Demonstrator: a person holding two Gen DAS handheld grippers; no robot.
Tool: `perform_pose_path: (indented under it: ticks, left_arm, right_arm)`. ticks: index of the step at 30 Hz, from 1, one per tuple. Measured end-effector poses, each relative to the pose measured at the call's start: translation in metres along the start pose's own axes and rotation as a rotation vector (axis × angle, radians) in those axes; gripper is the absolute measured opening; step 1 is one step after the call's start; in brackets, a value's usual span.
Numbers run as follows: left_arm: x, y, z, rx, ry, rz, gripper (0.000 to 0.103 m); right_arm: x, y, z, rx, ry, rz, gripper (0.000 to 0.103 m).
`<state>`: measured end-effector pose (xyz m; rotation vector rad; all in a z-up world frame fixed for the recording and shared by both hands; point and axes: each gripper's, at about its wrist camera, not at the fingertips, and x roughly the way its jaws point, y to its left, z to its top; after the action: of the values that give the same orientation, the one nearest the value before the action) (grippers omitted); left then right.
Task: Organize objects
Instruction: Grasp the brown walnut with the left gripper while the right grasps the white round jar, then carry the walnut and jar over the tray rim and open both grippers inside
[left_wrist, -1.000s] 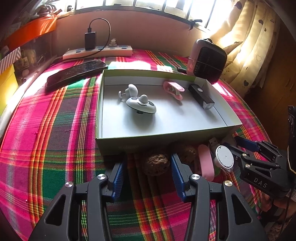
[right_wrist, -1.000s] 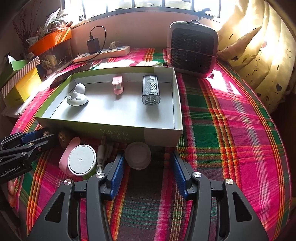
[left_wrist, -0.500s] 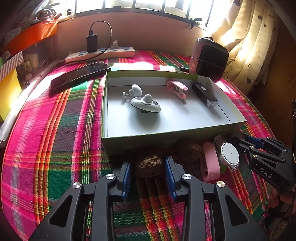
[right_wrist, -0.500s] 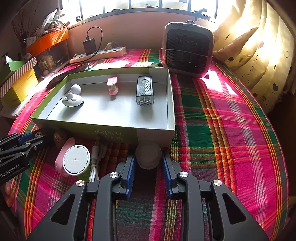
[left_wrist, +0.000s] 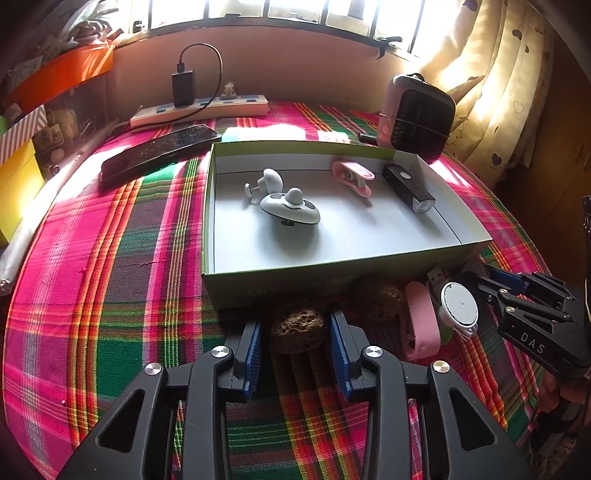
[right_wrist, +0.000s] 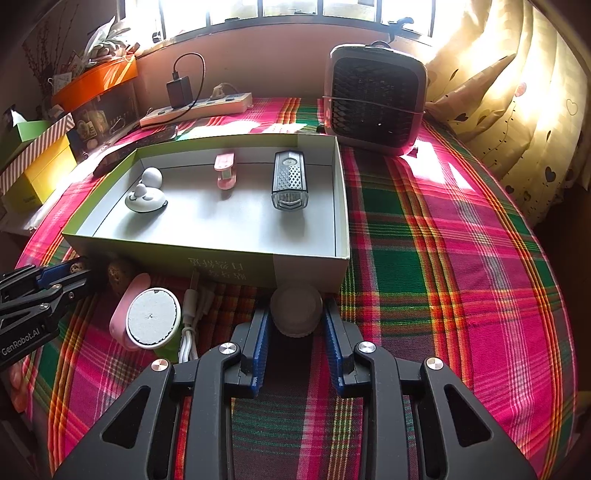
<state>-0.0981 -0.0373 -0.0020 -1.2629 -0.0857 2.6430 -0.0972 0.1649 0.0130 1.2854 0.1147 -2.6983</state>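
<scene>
Both hand-held grippers have just closed within the past second. The left hand-held gripper, wide apart a second ago, now has its blue pads pressing the sides of a brown sponge that sits on the plaid cloth just in front of the box. The right hand-held gripper has likewise drawn its jaws in and is clamped on a white cap that lies against the box's near wall. Neither hand has shifted; only the jaws moved.

So both grasps look made, and neither thing appears lifted off the cloth yet. The likely next step is to raise each over the wall and set it inside the box, where a duck toy, a pink clip and a bike light already lie. A second sponge, a pink case, a white disc and a USB cable remain outside between the two grippers.
</scene>
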Motion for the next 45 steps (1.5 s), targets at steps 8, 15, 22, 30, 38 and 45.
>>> perform_pose_path:
  ticks: [8, 15, 22, 30, 38, 45]
  left_arm:
    - [0.000, 0.000, 0.000, 0.001, 0.001, 0.000, 0.031]
    - [-0.004, 0.001, -0.001, 0.004, 0.014, 0.000, 0.031]
    - [-0.012, 0.001, 0.000, 0.010, 0.001, -0.001, 0.031]
    - [-0.036, -0.003, 0.011, 0.033, -0.055, -0.022, 0.031]
    - [-0.033, 0.002, 0.027, 0.025, -0.064, -0.020, 0.031]
    - [-0.020, 0.005, 0.040, 0.025, -0.048, -0.011, 0.031]
  right_arm:
    - [-0.001, 0.000, -0.001, -0.001, 0.000, 0.004, 0.028]
    - [-0.004, 0.000, -0.001, 0.003, -0.009, 0.020, 0.028]
    - [-0.015, -0.003, 0.003, 0.006, -0.036, 0.021, 0.028]
    - [-0.030, -0.005, 0.013, 0.005, -0.073, 0.027, 0.028]
    - [-0.030, -0.002, 0.028, -0.016, -0.085, 0.043, 0.028]
    - [-0.015, -0.001, 0.044, -0.030, -0.065, 0.075, 0.028]
